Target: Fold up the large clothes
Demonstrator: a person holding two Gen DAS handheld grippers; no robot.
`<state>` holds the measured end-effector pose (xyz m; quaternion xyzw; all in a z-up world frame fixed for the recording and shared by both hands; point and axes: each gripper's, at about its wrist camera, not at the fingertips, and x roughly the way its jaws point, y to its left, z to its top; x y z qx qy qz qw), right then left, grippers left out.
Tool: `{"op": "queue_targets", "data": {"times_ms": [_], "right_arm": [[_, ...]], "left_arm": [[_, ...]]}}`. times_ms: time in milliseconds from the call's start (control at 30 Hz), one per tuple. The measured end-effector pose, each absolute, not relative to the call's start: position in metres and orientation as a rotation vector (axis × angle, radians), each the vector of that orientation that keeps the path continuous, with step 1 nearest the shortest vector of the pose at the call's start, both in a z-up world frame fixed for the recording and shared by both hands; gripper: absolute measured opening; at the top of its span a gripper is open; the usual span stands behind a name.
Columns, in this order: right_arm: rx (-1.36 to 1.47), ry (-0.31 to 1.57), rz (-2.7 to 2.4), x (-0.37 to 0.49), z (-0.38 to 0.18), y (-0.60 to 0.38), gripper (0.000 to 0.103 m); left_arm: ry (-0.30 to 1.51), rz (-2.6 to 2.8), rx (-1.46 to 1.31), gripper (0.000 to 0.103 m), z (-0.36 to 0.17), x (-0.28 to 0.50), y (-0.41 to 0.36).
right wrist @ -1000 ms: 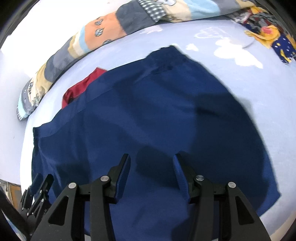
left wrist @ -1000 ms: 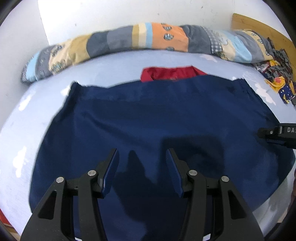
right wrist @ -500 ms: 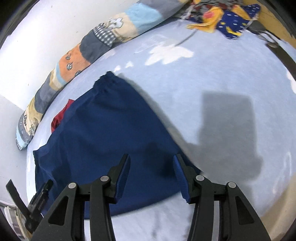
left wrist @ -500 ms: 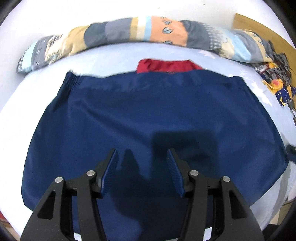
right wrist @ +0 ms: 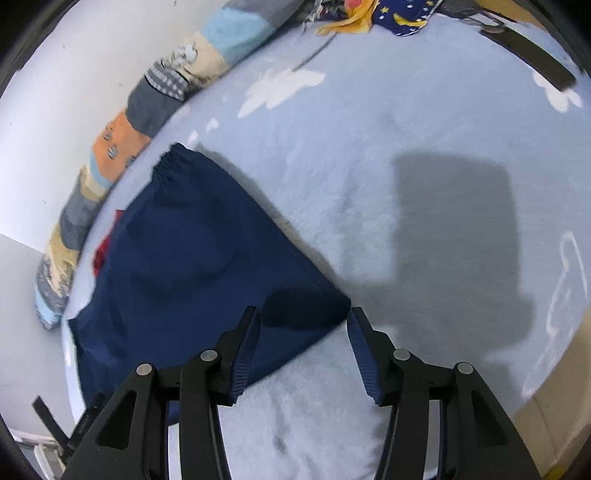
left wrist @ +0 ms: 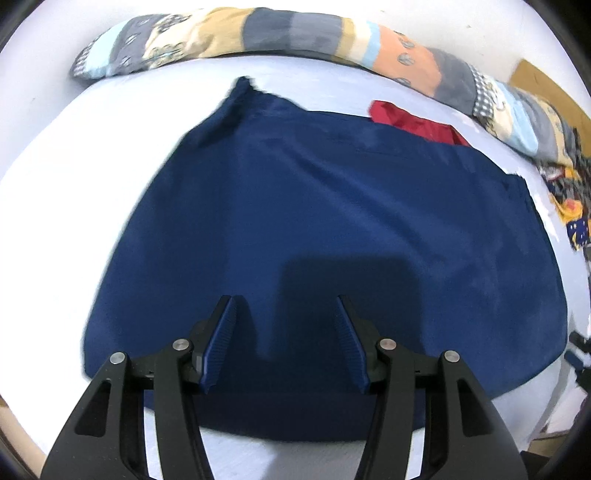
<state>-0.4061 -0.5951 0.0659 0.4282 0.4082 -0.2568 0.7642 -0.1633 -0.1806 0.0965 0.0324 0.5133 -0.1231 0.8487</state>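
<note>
Lying along the far side of the bed (left wrist: 44,206), against the white wall: a long patchwork bolster (left wrist: 295,33); spilling at the far right corner: a heap of patterned clothes (right wrist: 376,14). Peeking out from under the far edge of the navy garment (left wrist: 317,221): a red cloth (left wrist: 413,120), mostly covered. Showing only as a dark blurred sliver at the right rim of the left view: something black, too cut off to identify. Spreading flat over the pale blue bedsheet, gathered waistband away from the cameras, near hem toward them, smooth with few creases. Hovering over the near hem: left tool (left wrist: 286,347), jaws apart, nothing gripped. Hanging over the garment's near right corner: right tool (right wrist: 303,352), jaws likewise apart and empty
</note>
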Motion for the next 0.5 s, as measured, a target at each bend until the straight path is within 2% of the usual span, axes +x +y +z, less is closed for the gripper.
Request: {"op": "queue_targets", "data": {"times_ms": [267,367,500], "right_arm": [[0.932,0.882,-0.485,-0.415,0.068,-0.561,0.052],[0.885,0.877,-0.474,-0.404,0.072,-0.551,0.052],[0.945,0.875,-0.462,-0.409,0.066,-0.553,0.052]], "left_arm": [[1.071,-0.14,0.024,0.053,0.1,-0.169,-0.128],[1.123,-0.112,0.007,0.066,0.086,-0.168,-0.113],[1.106,-0.107,0.005,0.066,0.089,-0.175,-0.107]]}}
